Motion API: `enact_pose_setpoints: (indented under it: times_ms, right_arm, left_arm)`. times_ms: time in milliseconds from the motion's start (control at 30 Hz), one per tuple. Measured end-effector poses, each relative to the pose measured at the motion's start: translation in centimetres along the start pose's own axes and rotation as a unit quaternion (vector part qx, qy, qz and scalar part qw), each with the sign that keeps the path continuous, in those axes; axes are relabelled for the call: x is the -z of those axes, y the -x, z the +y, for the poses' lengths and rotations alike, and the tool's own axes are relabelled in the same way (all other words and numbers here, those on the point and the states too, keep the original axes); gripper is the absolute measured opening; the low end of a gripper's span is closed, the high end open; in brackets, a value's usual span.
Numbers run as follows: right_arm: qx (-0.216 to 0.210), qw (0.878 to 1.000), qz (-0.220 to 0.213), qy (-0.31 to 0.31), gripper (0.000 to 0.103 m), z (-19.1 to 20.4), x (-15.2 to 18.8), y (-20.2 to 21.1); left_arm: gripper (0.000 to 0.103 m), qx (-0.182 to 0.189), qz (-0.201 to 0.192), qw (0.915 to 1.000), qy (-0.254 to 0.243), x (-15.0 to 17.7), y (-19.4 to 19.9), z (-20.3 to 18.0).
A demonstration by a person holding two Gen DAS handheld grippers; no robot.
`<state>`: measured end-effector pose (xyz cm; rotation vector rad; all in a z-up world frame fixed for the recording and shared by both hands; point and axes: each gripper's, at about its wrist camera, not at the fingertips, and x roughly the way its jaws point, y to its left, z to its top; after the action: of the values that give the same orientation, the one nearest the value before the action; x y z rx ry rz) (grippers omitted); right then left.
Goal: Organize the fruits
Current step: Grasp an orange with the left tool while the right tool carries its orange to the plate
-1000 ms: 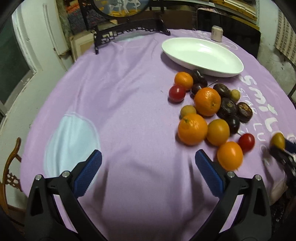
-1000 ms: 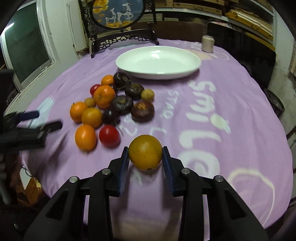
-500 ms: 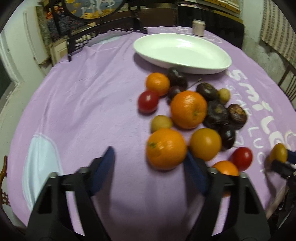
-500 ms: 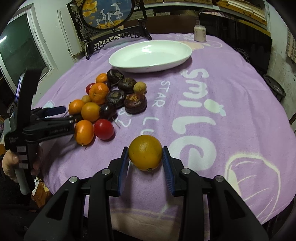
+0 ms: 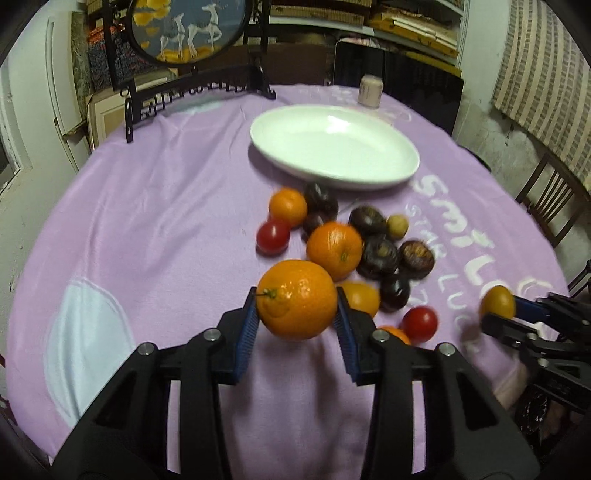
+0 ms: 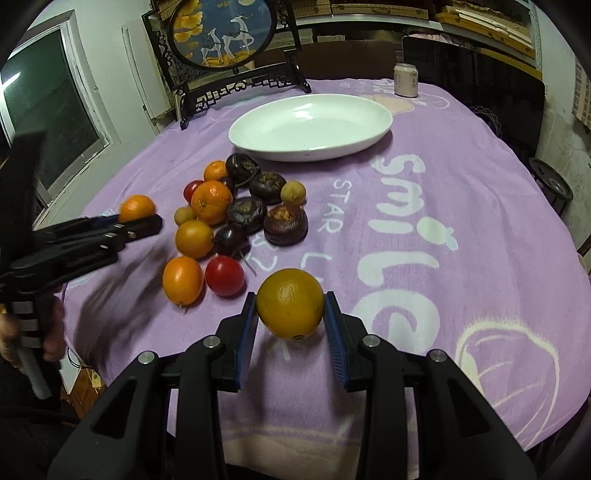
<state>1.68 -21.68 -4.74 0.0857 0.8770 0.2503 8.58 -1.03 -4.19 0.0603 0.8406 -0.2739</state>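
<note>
My left gripper (image 5: 295,317) is shut on a large orange (image 5: 296,299) and holds it above the purple cloth. It also shows in the right wrist view (image 6: 138,218), at the left with that orange (image 6: 136,207). My right gripper (image 6: 290,321) is shut on a yellow-orange fruit (image 6: 290,303), held above the cloth near the table's front. A pile of oranges, red tomatoes and dark fruits (image 6: 240,214) lies on the cloth. An empty white oval plate (image 6: 310,127) sits beyond the pile.
A small can (image 6: 405,79) stands at the far edge behind the plate. A dark framed deer screen (image 6: 225,33) stands at the back left. A wooden chair (image 5: 546,206) is at the right of the table.
My left gripper moved in on the large orange at the pile's near edge, shut on it and lifted it. My right gripper kept holding its fruit.
</note>
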Motion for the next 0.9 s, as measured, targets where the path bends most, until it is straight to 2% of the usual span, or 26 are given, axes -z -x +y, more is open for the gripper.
enact_pose_setpoints:
  times_ms: [100,200,233,300,333,400,467,600,667,800,900]
  right_arm:
    - [-0.003,0.999,-0.024,0.024,0.036,0.3,-4.0,0.8]
    - [0.004,0.997,-0.053,0.051,0.036,0.7,-8.7,1.2]
    - [0.002,0.996,-0.062,0.06,0.036,0.7,-11.5,0.9]
    - [-0.006,0.996,-0.065,0.065,0.036,0.6,-15.0,-0.2]
    - [-0.009,0.995,-0.067,0.07,0.036,0.3,-17.5,-1.6]
    - [-0.004,0.995,-0.058,0.078,0.036,-0.1,-20.2,-4.1]
    - [0.01,0.996,-0.027,0.082,0.036,-1.0,-22.7,-8.6]
    - [0.017,0.996,0.041,0.076,0.036,-3.2,-24.8,-15.9]
    - [0.011,0.995,0.058,0.078,0.036,-3.7,-25.0,-18.0]
    - [0.017,0.994,0.074,0.084,0.036,-3.9,-25.3,-20.3]
    - [0.022,0.993,0.082,0.087,0.036,-3.6,-25.6,-21.5]
  left_arm:
    - [0.04,0.001,-0.01,0.9999,-0.009,-3.4,0.9,0.1]
    - [0.04,0.003,-0.017,0.9998,-0.012,-8.3,0.6,0.3]
    - [0.04,0.012,-0.008,0.9999,-0.007,-10.4,-0.1,0.5]
    - [0.04,0.029,0.009,0.9995,0.009,-13.8,-1.4,1.1]
    - [0.04,0.025,0.011,0.9996,0.011,-15.5,-2.3,1.2]
    - [0.04,-0.002,0.008,1.0,0.001,-19.0,-4.7,1.0]
    - [0.04,-0.005,0.02,0.9998,0.005,-21.6,-8.0,0.8]
    - [0.04,0.002,0.066,0.9973,0.033,-24.3,-15.2,1.1]
    - [0.04,0.023,0.085,0.9948,0.051,-24.8,-18.3,1.3]
    - [0.04,0.025,0.111,0.9919,0.057,-24.7,-21.8,1.5]
    - [0.04,0.02,0.116,0.9915,0.054,-24.6,-23.1,1.4]
